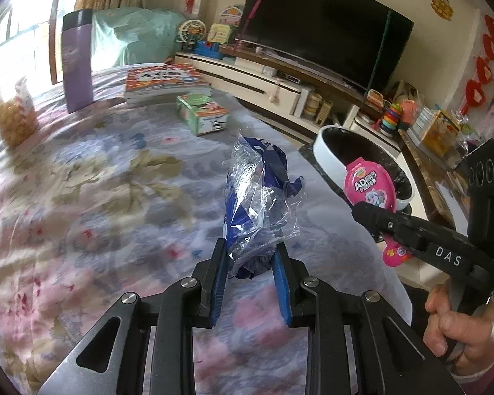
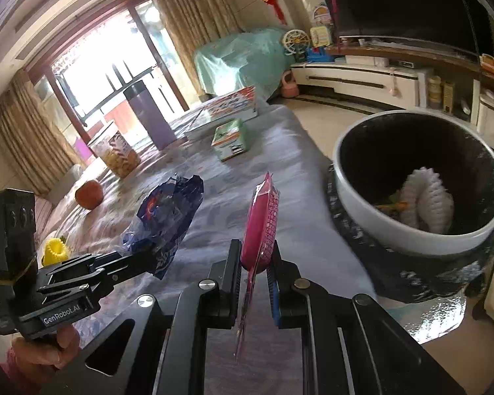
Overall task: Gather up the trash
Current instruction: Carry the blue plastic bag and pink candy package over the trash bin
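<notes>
My left gripper (image 1: pixel 249 250) is shut on a crumpled blue and clear plastic wrapper (image 1: pixel 260 197), held above the flowered tablecloth (image 1: pixel 82 181). To its right, my right gripper (image 1: pixel 359 212) is shut on a flat pink snack package (image 1: pixel 370 187). In the right wrist view the right gripper (image 2: pixel 255 250) pinches the pink package (image 2: pixel 260 217) edge-on, and the left gripper (image 2: pixel 138 260) holds the wrapper (image 2: pixel 168 210) to the left. A white trash bin (image 2: pixel 378 227) with a black inside stands off the table's right edge; white foam netting (image 2: pixel 425 197) lies in it. The bin (image 1: pixel 326 158) shows behind the pink package.
On the table stand a purple tumbler (image 1: pixel 77 62), a stack of books (image 1: pixel 164 82), a green box (image 1: pixel 202 113), a snack jar (image 2: pixel 117 154), a red fruit (image 2: pixel 89 194) and a yellow foam net (image 2: pixel 54 250). A television (image 1: pixel 322 29) on a low cabinet (image 1: pixel 253 82) lies beyond.
</notes>
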`<state>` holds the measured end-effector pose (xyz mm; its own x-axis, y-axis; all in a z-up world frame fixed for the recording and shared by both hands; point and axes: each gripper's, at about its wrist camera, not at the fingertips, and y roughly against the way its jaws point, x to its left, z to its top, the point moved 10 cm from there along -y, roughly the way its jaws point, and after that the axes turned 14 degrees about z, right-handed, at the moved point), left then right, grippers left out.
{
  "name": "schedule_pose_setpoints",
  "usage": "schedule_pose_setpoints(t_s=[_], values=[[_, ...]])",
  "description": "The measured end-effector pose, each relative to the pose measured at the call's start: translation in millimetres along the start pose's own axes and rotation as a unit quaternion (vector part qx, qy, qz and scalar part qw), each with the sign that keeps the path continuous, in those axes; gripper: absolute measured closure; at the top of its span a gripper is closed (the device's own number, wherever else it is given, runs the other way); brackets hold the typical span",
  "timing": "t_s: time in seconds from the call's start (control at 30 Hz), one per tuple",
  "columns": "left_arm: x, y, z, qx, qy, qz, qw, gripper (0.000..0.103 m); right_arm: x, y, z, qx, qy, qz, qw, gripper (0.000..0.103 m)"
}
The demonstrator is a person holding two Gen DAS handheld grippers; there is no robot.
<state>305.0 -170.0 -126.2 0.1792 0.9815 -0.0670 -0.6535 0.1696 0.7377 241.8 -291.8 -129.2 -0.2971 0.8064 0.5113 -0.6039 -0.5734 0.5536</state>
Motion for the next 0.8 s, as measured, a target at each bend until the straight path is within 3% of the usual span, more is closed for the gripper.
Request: schedule_pose_setpoints(t_s=[0.8], values=[[-57, -16, 21, -0.006, -0.048, -0.023, 0.9986, 0.078, -48, 47, 19, -0.036, -0.020, -0.035, 0.999, 0.088]])
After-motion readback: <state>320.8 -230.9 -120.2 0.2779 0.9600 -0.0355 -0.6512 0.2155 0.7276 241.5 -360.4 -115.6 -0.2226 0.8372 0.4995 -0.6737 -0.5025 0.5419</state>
